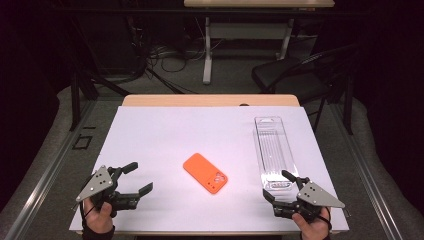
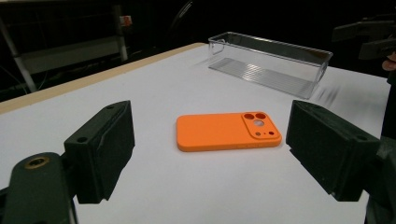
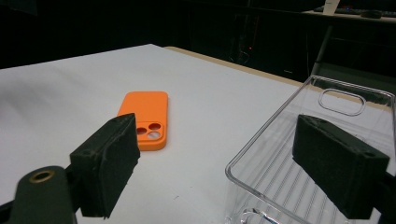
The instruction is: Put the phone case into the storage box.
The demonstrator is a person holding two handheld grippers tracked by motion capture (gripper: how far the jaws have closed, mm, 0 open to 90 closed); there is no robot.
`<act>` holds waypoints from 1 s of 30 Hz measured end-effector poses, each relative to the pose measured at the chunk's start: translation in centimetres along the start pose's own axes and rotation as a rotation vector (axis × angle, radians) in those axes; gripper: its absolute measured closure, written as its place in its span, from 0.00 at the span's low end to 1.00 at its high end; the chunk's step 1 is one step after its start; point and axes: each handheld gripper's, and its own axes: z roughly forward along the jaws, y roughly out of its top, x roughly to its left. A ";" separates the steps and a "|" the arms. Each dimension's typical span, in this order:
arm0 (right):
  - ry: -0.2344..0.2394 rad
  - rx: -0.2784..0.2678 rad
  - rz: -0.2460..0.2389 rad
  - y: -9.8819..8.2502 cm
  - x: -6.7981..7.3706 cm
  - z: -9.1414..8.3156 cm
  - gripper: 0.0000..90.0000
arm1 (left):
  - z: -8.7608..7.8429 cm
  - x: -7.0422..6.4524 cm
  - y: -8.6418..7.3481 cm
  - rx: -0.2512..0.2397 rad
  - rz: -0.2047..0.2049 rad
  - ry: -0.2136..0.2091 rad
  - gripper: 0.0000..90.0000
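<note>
An orange phone case lies flat, back up, in the middle of the white table top; its camera cutouts face the near right. It also shows in the left gripper view and the right gripper view. A clear plastic tray stands lengthwise at the right, with nothing in it. My left gripper rests open near the front left corner, pointing toward the case. My right gripper is open at the tray's near end, one jaw over the tray's rim.
The table's wooden far edge borders the white top. Beyond it stand a dark chair and a desk leg among floor cables. In the left gripper view the other gripper shows at the top right.
</note>
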 end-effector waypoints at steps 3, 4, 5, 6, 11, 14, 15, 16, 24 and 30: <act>0.008 0.007 -0.001 -0.1 0.0 -0.1 0.16 | 0.1 0.0 0.0 0.008 -0.020 -0.004 0.17; 0.012 0.006 -0.003 -0.1 0.0 -0.1 0.16 | 0.2 0.0 0.1 0.010 -0.024 -0.003 0.17; 0.012 0.006 -0.003 -0.1 0.0 -0.1 0.16 | 0.2 0.0 0.1 0.014 -0.027 -0.006 0.17; 0.013 0.003 -0.004 -0.1 0.0 -0.1 0.16 | 0.3 0.0 0.1 0.016 -0.029 -0.011 0.17; 0.014 0.008 -0.010 -0.2 0.0 -0.1 0.16 | 0.8 0.0 0.5 0.060 -0.072 -0.010 0.18; 0.015 0.014 0.001 -0.3 0.1 0.0 0.16 | 1.2 0.0 0.6 0.081 -0.101 0.013 0.18; 0.015 0.014 0.001 -0.3 0.1 0.0 0.16 | 1.3 0.0 0.6 0.080 -0.111 0.013 0.18; 0.019 0.019 -0.010 -0.4 0.2 0.1 0.16 | 1.4 0.0 0.7 0.092 -0.116 0.011 0.18; 0.017 0.024 -0.028 -0.3 0.6 -0.1 0.16 | 2.0 -0.5 1.8 0.118 -0.130 0.003 0.26; 0.010 0.028 -0.043 -0.4 0.7 -0.2 0.16 | 3.8 -0.7 2.9 0.182 -0.147 -0.019 0.36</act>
